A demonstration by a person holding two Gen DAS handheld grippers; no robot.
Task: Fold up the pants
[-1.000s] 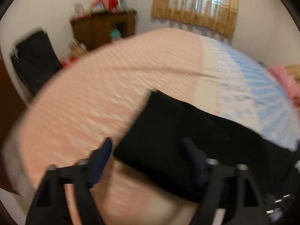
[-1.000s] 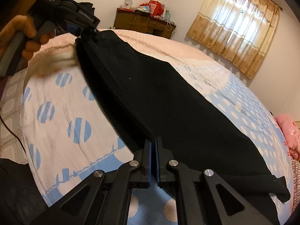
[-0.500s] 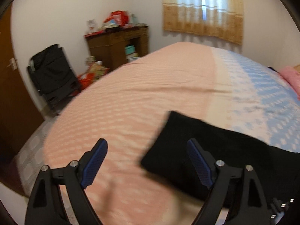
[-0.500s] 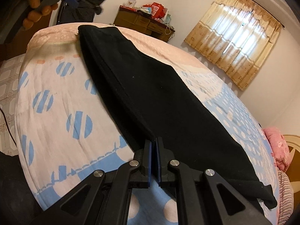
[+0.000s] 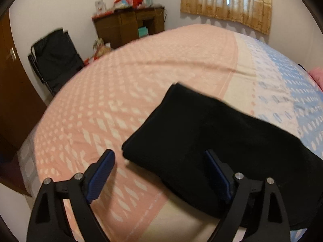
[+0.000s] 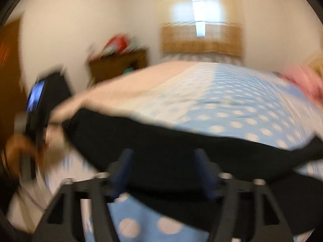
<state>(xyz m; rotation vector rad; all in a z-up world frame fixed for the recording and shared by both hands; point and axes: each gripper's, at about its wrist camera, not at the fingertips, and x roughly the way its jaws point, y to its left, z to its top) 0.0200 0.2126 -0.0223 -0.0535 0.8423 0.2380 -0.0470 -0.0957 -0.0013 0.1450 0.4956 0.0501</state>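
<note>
Left wrist view: left gripper jaws wide apart, blue pads facing each other, nothing clamped. Near corner of the black pants lies in the gap. The right pad is seen against the cloth, the left pad against the bare bedspread. Whether either pad touches the fabric cannot be told. Pants lie folded flat on the near part of the bed, stretching right across the pink, cream and blue parts of the spread. Far left: a black chair and a wooden desk. Curtain at far wall.

Right wrist view (heavy blur): right gripper jaws are opening, a clear gap between the pads. The long near edge of the pants lies across that gap; the pads do not appear to press on it. Left gripper and the hand holding it show at left, near the pants' left end.
</note>
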